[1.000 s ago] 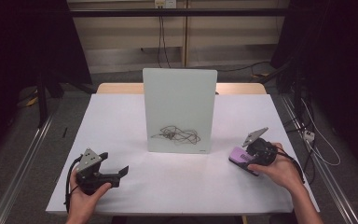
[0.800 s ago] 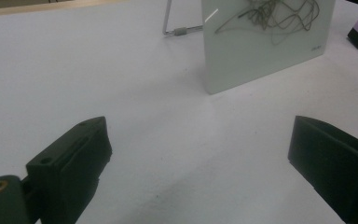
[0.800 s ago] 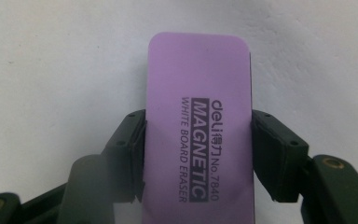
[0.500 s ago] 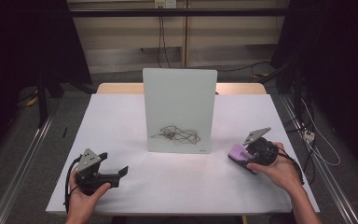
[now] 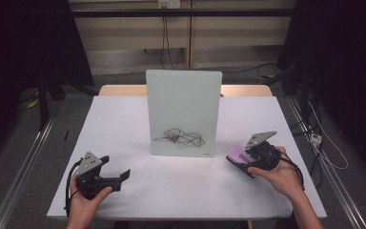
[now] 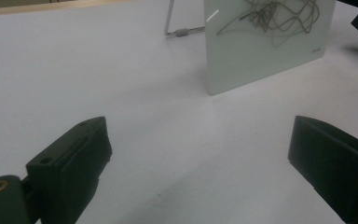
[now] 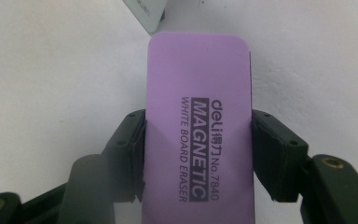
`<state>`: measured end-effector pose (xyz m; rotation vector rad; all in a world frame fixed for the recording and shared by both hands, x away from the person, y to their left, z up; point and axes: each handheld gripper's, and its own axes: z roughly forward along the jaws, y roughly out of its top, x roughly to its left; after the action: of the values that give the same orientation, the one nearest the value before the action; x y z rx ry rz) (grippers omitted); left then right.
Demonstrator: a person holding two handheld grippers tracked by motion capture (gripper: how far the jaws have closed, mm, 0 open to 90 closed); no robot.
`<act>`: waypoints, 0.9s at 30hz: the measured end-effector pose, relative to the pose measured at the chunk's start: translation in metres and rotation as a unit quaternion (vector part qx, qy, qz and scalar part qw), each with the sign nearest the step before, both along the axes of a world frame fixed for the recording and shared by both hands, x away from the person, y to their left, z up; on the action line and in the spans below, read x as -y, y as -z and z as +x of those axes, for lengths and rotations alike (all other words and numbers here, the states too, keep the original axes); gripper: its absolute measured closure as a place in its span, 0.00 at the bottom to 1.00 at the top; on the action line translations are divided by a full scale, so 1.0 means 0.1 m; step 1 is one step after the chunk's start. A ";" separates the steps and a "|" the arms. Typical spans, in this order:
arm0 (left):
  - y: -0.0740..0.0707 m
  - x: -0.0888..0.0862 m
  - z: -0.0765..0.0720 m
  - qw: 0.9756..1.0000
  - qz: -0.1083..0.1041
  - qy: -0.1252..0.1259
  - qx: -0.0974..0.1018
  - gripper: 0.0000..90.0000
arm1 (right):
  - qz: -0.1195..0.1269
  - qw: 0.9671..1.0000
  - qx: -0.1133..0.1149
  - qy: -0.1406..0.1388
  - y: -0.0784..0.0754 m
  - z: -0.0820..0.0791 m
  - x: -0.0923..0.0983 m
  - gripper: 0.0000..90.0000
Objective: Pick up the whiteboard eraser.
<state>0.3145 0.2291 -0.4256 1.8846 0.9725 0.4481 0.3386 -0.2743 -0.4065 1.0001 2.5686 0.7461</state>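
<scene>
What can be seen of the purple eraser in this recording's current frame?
The purple eraser is a flat rounded rectangle with a plastic-looking top printed "deli MAGNETIC WHITE BOARD ERASER No. 7840" and a dark underside. The right gripper is shut on its long sides. It sits low over the white table, right of the standing whiteboard, apart from it.

Light: your worktop is evenly bright; the room around it is dark.
Glare: a small streak on the whiteboard at 12 o'clock.
Focus: your left claw looks soft up close.
</scene>
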 end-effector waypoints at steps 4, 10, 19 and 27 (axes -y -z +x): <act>0.01 0.00 0.00 1.000 -0.003 0.001 0.000 0.06 | 0.014 1.000 0.005 -0.004 -0.01 -0.02 -0.04 0.45; 0.00 -0.01 -0.01 1.000 0.002 0.000 0.001 0.06 | 0.020 1.000 0.015 -0.004 0.01 -0.04 -0.08 0.45; 0.01 -0.02 -0.01 1.000 -0.003 -0.002 -0.003 0.06 | 0.039 0.998 0.042 -0.015 0.00 -0.10 -0.16 0.46; 0.02 -0.03 0.01 1.000 -0.004 -0.004 -0.008 0.06 | 0.055 0.996 0.064 -0.024 -0.06 -0.13 -0.27 0.46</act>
<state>0.3152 0.2322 -0.4279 1.8798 0.9915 0.4354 0.3259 -0.2478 -0.4008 0.8930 2.4714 0.9430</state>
